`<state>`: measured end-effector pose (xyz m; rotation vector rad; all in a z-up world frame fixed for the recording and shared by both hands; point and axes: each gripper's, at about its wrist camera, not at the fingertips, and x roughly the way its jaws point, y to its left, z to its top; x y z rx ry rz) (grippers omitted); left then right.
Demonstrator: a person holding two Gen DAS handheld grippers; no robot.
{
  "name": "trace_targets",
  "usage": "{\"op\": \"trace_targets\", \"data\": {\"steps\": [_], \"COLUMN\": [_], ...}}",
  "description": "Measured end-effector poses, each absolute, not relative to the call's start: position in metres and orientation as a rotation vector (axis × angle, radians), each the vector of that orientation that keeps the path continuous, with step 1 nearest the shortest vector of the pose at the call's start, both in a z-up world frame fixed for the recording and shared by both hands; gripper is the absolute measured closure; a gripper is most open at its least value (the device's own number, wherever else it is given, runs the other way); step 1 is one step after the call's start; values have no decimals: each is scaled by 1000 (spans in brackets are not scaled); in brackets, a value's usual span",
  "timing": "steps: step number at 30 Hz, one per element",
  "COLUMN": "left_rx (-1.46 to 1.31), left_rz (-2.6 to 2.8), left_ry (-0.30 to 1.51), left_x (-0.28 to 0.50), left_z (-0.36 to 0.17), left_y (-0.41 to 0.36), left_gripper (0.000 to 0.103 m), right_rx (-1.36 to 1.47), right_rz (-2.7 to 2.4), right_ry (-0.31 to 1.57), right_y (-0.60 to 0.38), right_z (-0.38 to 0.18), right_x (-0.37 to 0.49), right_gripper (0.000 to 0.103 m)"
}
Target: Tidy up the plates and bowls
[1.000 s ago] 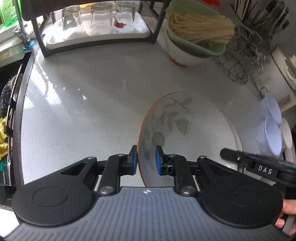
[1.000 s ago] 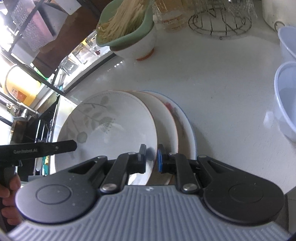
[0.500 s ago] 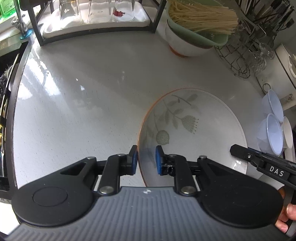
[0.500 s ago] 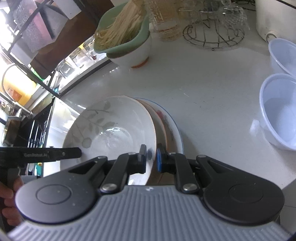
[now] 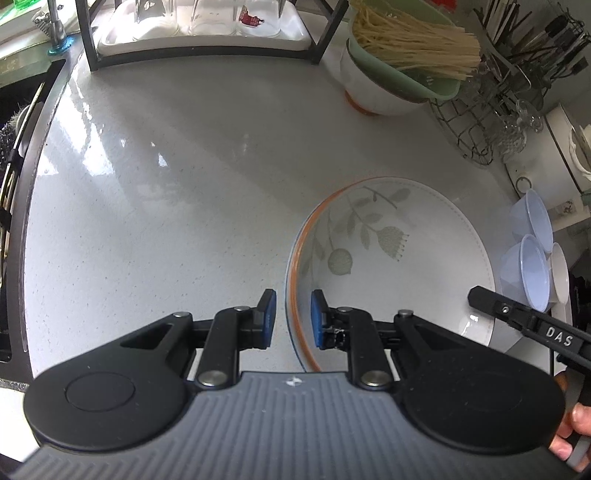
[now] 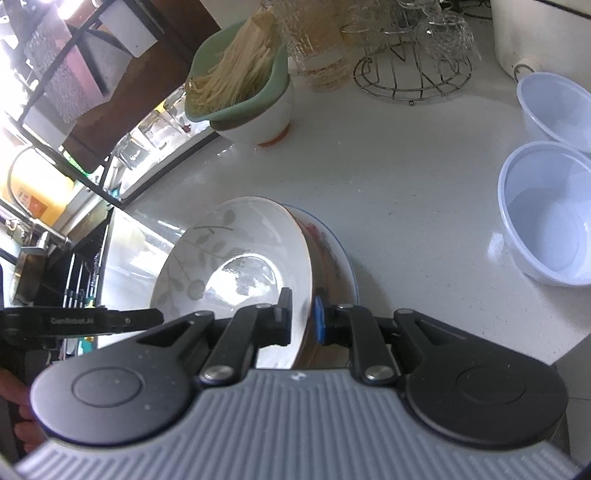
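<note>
A white bowl with a leaf pattern and orange rim (image 5: 391, 258) is held between both grippers above the white counter. My left gripper (image 5: 290, 319) straddles its left rim with small gaps at the pads. My right gripper (image 6: 303, 317) is shut on the bowl's (image 6: 236, 266) right rim. Under the bowl in the right wrist view lie a brown-edged plate (image 6: 321, 258) and a floral blue-rimmed plate (image 6: 341, 254). Three pale plastic bowls (image 5: 528, 269) stand at the right; two show in the right wrist view (image 6: 546, 218).
A white bowl under a green colander of noodles (image 5: 399, 70) stands at the back. A rack of glasses (image 5: 199, 26) is back left, a wire cutlery rack (image 5: 495, 107) back right, and the sink (image 5: 14, 184) at the left edge.
The leaf bowl has risen and tilted, held by both grippers. Both views have pulled back from the counter, and the left jaws now stand a little wider around the rim.
</note>
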<state>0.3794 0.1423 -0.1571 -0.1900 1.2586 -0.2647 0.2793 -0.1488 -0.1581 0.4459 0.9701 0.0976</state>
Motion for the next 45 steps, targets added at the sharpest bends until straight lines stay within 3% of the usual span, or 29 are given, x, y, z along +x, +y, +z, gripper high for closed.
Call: {"op": "trace_targets", "data": {"steps": [11, 13, 14, 16, 18, 25, 28, 32, 45], "left_rx": [-260, -282, -299, -314, -317, -346, -338, -360, -367], "left_rz": [-288, -292, -297, -312, -321, -337, -315, -336, -277], "left_ry": [1226, 1225, 1229, 1231, 1233, 1235, 1231, 1235, 1235], "left_x": [377, 379, 380, 381, 382, 382, 380, 377, 375], "left_z": [-158, -161, -163, -167, -170, -179, -180, -181, -177], "left_y": [153, 155, 157, 157, 156, 154, 156, 160, 182], "left_gripper": [80, 70, 67, 67, 67, 67, 73, 78, 80], "right_rx": [401, 405, 404, 407, 399, 403, 452, 514, 502], "right_rz": [26, 23, 20, 20, 29, 26, 25, 29, 72], "right_ry": [909, 909, 915, 930, 937, 958, 983, 996, 1012], "right_y": [-155, -158, -159, -160, -158, -151, -150, -147, -130], "right_z": [-145, -147, -150, -155, -159, -172, -178, -184, -182], "right_x": [277, 279, 281, 284, 286, 291, 292, 284, 287], "right_gripper": [87, 85, 82, 55, 49, 50, 51, 59, 59]}}
